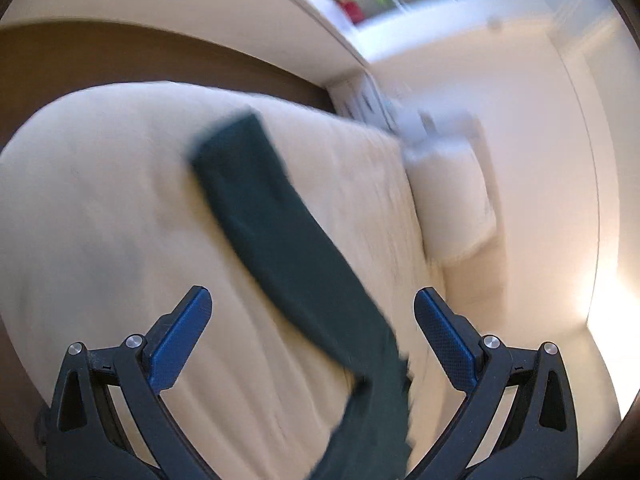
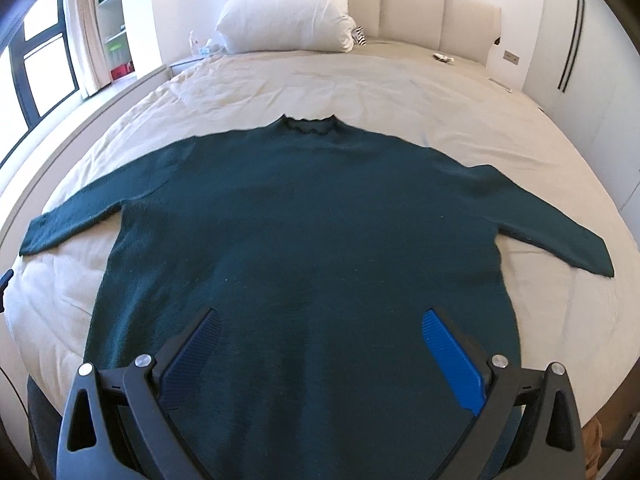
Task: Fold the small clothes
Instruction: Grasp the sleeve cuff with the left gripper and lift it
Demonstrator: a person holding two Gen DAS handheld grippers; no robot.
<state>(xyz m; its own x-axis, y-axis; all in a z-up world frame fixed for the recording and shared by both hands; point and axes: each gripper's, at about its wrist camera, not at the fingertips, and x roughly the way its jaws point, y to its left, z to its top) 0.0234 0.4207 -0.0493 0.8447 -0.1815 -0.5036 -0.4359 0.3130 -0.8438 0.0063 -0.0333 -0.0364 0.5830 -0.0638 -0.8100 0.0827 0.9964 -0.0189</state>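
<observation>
One dark green sweater (image 2: 304, 236) is laid flat on the cream bedcover (image 2: 440, 108), collar toward the headboard (image 2: 432, 12), with two sleeves spread out to either side. One white pillow (image 2: 288, 12) is propped against the headboard. Two grippers are present, one per view, each with two blue-padded fingers.

The full garment is shown only in the right wrist view: body, scalloped collar, left sleeve (image 2: 72, 220) and right sleeve (image 2: 568, 232), both lying flat on the bedcover. A window (image 2: 36, 68) and open shelving (image 2: 112, 20) are also seen at the left of that view, and a small striped item (image 2: 360, 36) beside the pillow. A small piece of the other tool is seen at the left edge of this view.

In the left wrist view, which is blurred, only one sleeve (image 1: 280, 240) is seen, running diagonally across the bedcover from between the fingers toward the far side. The pillow (image 1: 448, 192) appears at the right of that view, and the sweater body is out of frame.

The left gripper (image 1: 312, 308) is spread wide, with nothing clamped; the sleeve passes between the fingers, nearer the right one, and contact cannot be determined.

The right gripper (image 2: 320, 328) is likewise spread wide and is positioned over the lower body of the sweater, near the hem. Nothing is held; whether the fingertips touch the fabric cannot be determined.
</observation>
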